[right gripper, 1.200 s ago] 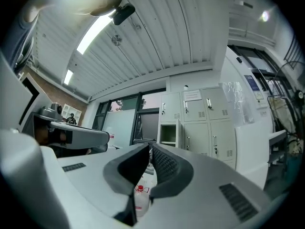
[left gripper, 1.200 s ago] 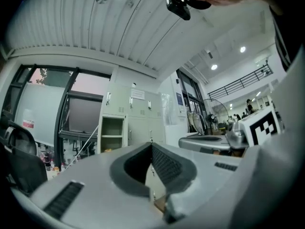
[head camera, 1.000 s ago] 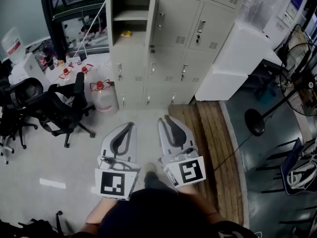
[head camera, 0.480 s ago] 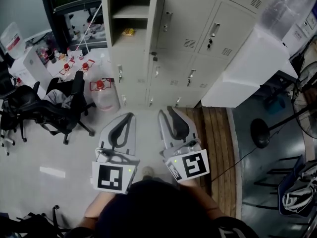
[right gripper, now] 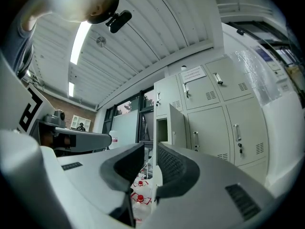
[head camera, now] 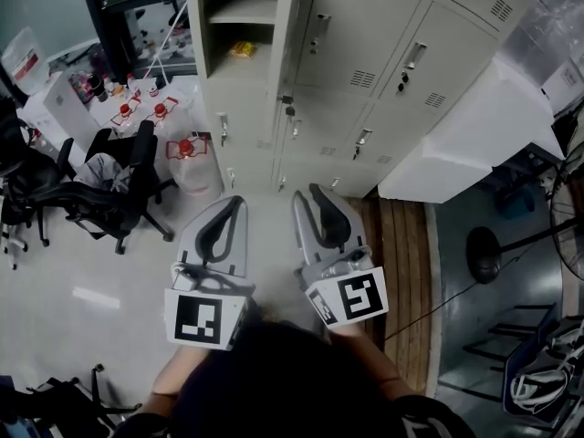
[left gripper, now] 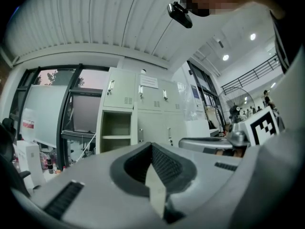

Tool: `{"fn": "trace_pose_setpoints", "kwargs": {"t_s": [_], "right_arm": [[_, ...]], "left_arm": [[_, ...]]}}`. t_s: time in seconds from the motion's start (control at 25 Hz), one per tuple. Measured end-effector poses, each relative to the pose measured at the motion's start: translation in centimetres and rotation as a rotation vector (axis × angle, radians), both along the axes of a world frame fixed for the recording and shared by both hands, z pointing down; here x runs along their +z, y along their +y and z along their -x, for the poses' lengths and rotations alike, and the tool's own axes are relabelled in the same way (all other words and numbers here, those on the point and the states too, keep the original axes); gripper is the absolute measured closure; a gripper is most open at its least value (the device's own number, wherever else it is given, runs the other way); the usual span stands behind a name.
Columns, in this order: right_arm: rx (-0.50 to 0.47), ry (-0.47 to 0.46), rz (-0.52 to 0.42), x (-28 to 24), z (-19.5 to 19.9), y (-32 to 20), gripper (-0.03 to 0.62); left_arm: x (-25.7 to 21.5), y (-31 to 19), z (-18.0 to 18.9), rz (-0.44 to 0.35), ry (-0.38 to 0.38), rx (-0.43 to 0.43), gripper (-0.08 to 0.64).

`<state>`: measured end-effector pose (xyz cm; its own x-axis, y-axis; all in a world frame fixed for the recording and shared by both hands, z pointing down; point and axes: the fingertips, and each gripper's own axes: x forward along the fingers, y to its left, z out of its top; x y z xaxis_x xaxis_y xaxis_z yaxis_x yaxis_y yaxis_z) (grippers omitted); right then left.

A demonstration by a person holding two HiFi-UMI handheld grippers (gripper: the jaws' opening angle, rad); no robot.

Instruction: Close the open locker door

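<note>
The open locker door (head camera: 286, 35) stands edge-on, swung out from its compartment (head camera: 239, 12) in the grey locker bank (head camera: 383, 44), well ahead of both grippers. The left gripper (head camera: 234, 203) has its fingers (left gripper: 164, 163) together on nothing. The right gripper (head camera: 307, 193) points toward the door; its fingers (right gripper: 177, 168), which have just been opening, stand slightly apart with nothing between them.
</note>
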<state>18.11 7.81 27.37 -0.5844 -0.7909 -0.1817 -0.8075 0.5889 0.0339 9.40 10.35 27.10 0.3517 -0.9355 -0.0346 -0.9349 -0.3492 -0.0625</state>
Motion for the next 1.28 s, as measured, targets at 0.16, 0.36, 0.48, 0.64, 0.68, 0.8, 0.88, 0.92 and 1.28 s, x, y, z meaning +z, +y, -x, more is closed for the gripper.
{"fn": "trace_pose_setpoints", "kwargs": {"t_s": [0.16,0.36,0.48,0.64,0.68,0.8,0.88,0.92,1.28], "right_arm": [[-0.011,0.006,0.015,0.5,0.4,-1.6,0.512],[-0.003,0.017,0.011,0.9,1.3,-4.6,0.512],[-0.003,0.018,0.005,0.7,1.8,-7.2,0.512],[-0.015,0.005,-0.007,0.2,2.9,-10.9,0.512],[-0.015,0.002,-0.009,0.1,3.0,-11.8,0.512],[-0.002,0.005,-0.017,-0.2,3.3,-14.3,0.508],[0.006,0.008,-0.024,-0.5,3.5,-15.8,0.503],[0.009,0.008,-0.027,-0.7,3.6,-16.5,0.502],[0.020,-0.007,-0.063,-1.8,3.9,-20.6,0.480]], "left_arm": [[0.8,-1.8,0.4,0.021,0.002,-0.001,0.558],[1.2,-5.4,1.1,0.015,0.012,0.017,0.558],[1.0,-8.3,1.2,0.014,0.006,0.038,0.558],[0.7,-12.4,1.6,0.014,0.008,0.074,0.558],[0.6,-13.4,1.6,0.013,0.010,0.085,0.558],[0.3,-16.2,1.6,0.005,0.006,0.116,0.558],[0.1,-17.8,1.7,0.000,0.004,0.137,0.558],[0.1,-18.6,1.7,-0.001,0.003,0.148,0.558],[-0.5,-23.7,1.7,-0.018,0.004,0.249,0.558]]}}
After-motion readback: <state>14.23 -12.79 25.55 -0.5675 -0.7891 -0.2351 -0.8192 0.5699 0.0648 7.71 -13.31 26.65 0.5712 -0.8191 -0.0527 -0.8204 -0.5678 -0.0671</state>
